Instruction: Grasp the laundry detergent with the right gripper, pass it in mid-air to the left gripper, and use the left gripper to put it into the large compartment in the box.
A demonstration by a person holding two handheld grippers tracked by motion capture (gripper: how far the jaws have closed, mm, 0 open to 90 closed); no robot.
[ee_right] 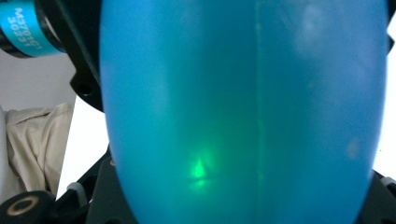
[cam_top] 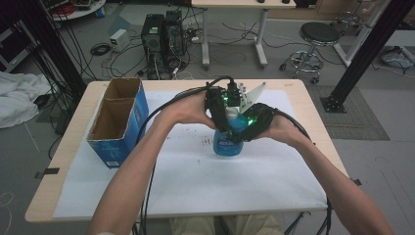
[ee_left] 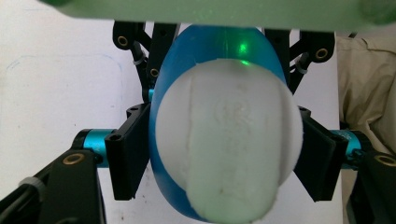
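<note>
- Blue bottle (cam_top: 228,142) stands upright at frame centre on the white sheet (cam_top: 195,181).
- Right gripper (cam_top: 247,128) is clenched on the bottle body, holding it steady.
- Left gripper (cam_top: 221,108) sits over the white cap (ee_left: 229,144); its pads (ee_left: 128,154) flank the cap, seemingly touching, grasp probably not firm yet.
- To do it well: finish the clamp square on the cap, then twist or pull along the bottle axis.
- Right should keep the bottle from tipping.
- Box (cam_top: 120,120) at left stays clear.

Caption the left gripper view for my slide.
Blue bottle with white cap seen from above, gripped between black jaws.
</note>
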